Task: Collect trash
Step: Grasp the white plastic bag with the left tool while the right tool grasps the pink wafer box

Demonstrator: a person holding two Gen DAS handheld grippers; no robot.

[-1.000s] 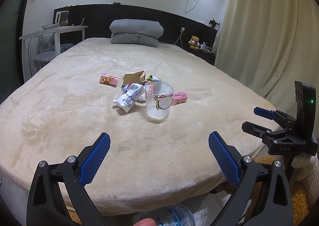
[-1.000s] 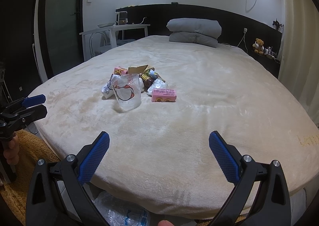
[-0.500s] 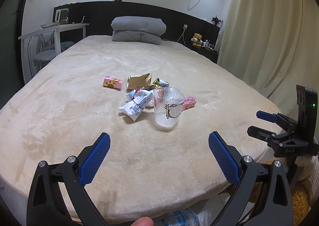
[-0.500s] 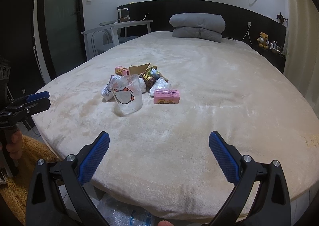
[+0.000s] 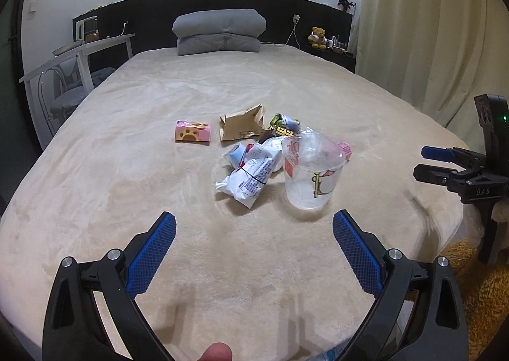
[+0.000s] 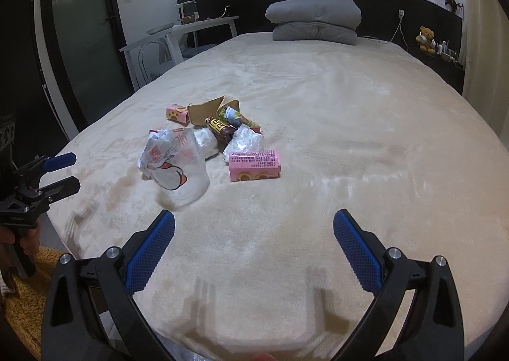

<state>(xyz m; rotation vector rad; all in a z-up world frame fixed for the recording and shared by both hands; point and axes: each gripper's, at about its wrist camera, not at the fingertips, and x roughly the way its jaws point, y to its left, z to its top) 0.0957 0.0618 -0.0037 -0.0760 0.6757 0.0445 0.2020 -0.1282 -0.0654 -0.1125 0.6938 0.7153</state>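
A heap of trash lies mid-bed: a clear plastic cup (image 5: 310,174) (image 6: 181,170) with a cartoon print, a white wrapper (image 5: 251,174), a torn brown paper bag (image 5: 241,127) (image 6: 206,111), a pink paw-print box (image 5: 192,131) (image 6: 176,113), another pink box (image 6: 254,165) and small snack wrappers (image 6: 227,123). My left gripper (image 5: 254,246) is open above the bedspread, short of the white wrapper and cup. My right gripper (image 6: 254,246) is open too, short of the cup and pink box. Each gripper shows from the side in the other's view, left (image 6: 60,173), right (image 5: 432,162).
The beige bedspread (image 5: 159,201) (image 6: 366,154) covers a wide bed. Grey folded pillows (image 5: 219,31) sit at the headboard. A white desk and chair (image 5: 79,65) stand at the left, curtains (image 5: 429,26) at the right, a yellow rug (image 5: 477,291) and a plastic bag on the floor below.
Both grippers have moved forward over the bed's edge toward the trash heap, which now looks larger and nearer. Both stay open and empty.
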